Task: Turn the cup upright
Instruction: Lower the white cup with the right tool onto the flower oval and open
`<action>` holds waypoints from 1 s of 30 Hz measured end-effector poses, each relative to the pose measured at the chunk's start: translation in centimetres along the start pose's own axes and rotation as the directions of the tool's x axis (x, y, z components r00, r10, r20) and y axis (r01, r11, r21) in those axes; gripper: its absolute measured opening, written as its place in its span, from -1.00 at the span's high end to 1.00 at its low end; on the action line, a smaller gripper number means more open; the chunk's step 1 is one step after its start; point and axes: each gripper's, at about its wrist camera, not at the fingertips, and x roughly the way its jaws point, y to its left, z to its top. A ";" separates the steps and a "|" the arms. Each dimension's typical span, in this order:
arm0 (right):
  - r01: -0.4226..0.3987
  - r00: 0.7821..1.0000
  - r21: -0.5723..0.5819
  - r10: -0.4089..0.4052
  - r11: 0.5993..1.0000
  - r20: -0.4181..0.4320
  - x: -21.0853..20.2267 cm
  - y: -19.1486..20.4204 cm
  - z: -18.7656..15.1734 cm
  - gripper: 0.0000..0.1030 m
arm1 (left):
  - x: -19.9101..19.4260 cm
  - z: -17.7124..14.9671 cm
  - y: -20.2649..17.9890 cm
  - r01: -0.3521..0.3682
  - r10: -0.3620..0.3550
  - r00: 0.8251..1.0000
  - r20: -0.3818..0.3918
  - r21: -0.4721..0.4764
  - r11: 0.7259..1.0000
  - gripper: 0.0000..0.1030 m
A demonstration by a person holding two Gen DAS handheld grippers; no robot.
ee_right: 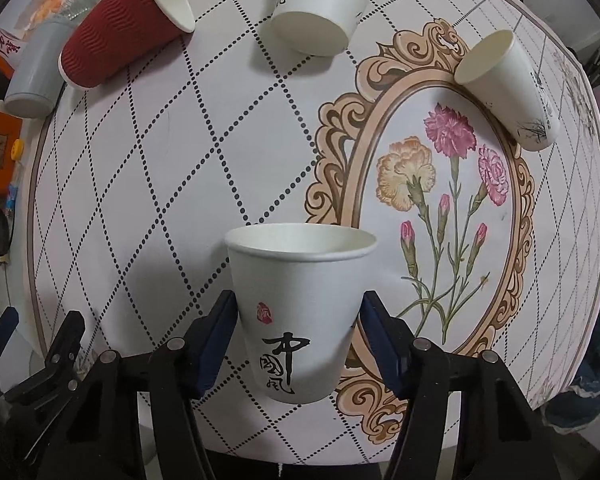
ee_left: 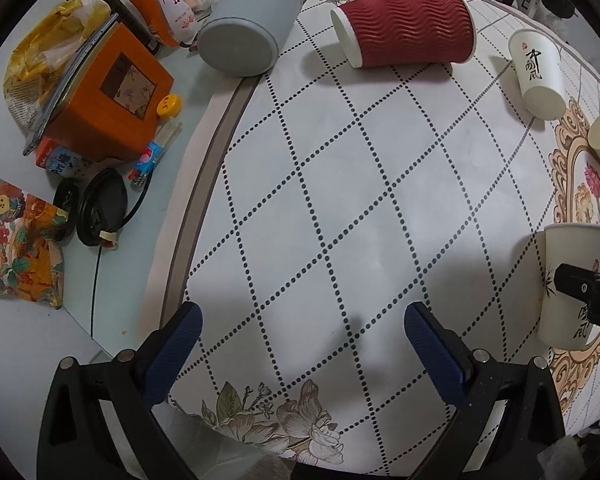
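Observation:
A white paper cup with black calligraphy stands upright, mouth up, between the blue pads of my right gripper, which touch its sides. The same cup shows at the right edge of the left wrist view with the right gripper's finger on it. My left gripper is open and empty over the patterned tablecloth. A red ribbed cup, a grey cup and two more white cups lie on their sides.
The round table has a dotted-diamond cloth with a flower medallion. To the left lie an orange box, snack bags, a black lid with a cable and a floral cloth.

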 end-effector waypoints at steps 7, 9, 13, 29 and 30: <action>-0.098 0.981 0.063 0.086 0.993 0.172 -2.5 -2.3 -0.6 -0.24 | -0.5 1.1 -0.1 0.008 -0.008 1.000 0.021 -0.006 1.000 -1.00; -0.101 0.964 0.072 0.080 0.992 0.252 -3.2 -2.9 -0.8 -0.24 | -0.4 1.5 -0.3 0.016 -0.016 1.000 0.020 -0.014 1.000 -1.00; -0.105 0.905 0.102 0.053 0.989 0.423 -4.0 -3.7 -1.0 -0.24 | -0.3 2.6 -1.2 0.042 -0.042 0.999 0.024 -0.024 0.999 -1.00; 0.020 0.748 0.129 -0.101 0.991 0.657 -2.6 -3.3 -3.6 -0.26 | 1.4 2.5 -4.4 0.059 -0.061 0.998 0.028 0.070 0.996 -1.00; 0.024 0.751 0.127 -0.102 0.992 0.653 -2.5 -3.2 -4.0 -0.26 | 1.2 2.1 -4.5 0.057 -0.060 0.998 0.031 0.077 0.995 -1.00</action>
